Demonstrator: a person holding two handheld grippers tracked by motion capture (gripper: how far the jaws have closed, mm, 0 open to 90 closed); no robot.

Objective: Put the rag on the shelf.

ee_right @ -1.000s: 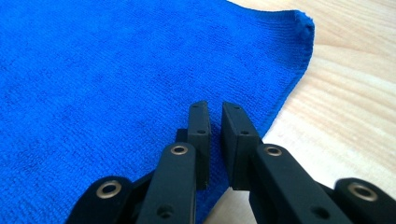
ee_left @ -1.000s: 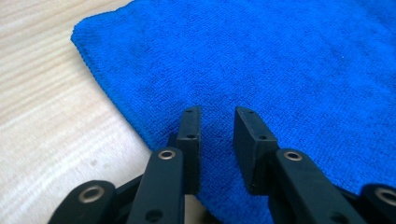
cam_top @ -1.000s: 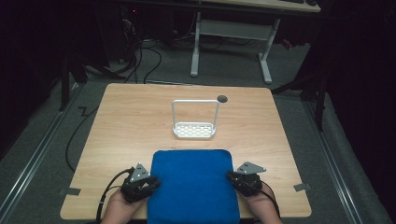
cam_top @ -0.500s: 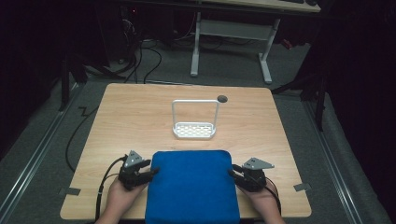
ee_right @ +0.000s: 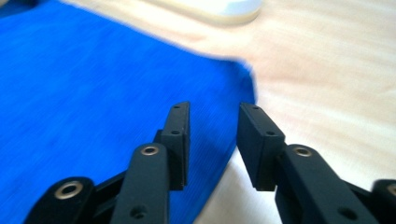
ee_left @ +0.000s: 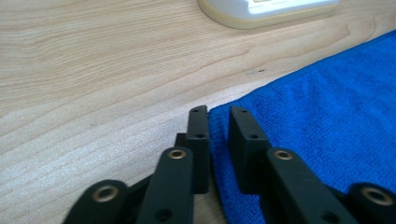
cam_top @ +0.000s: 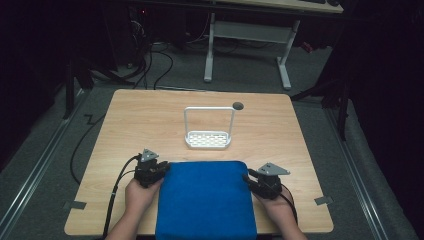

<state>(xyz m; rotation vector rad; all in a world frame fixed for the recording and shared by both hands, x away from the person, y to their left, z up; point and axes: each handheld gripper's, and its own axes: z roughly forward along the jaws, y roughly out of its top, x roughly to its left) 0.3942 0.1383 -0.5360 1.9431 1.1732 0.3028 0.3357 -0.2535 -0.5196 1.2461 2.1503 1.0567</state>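
Note:
A folded blue cloth (cam_top: pixel 205 200) lies at the near edge of the wooden table (cam_top: pixel 280 130). My left gripper (cam_top: pixel 162 169) sits at the cloth's far left corner. In the left gripper view its jaws (ee_left: pixel 218 114) have just been closing and now pinch the cloth (ee_left: pixel 317 116) edge in a narrow gap. My right gripper (cam_top: pixel 248 176) rests at the cloth's right edge. In the right gripper view its jaws (ee_right: pixel 215 112) have just been opening and stand apart, with the cloth (ee_right: pixel 93 84) edge running between them, untouched.
A white wire-framed rack (cam_top: pixel 209 139) stands mid-table, just beyond the cloth; its base shows in the left gripper view (ee_left: pixel 266 7). A dark round hole (cam_top: pixel 238 105) sits behind it. Bare wood lies to either side. Cables trail off the near left edge.
The left gripper slid along the cloth's left side to its far corner and shut there. The right gripper hardly moved, and its jaws spread off the cloth.

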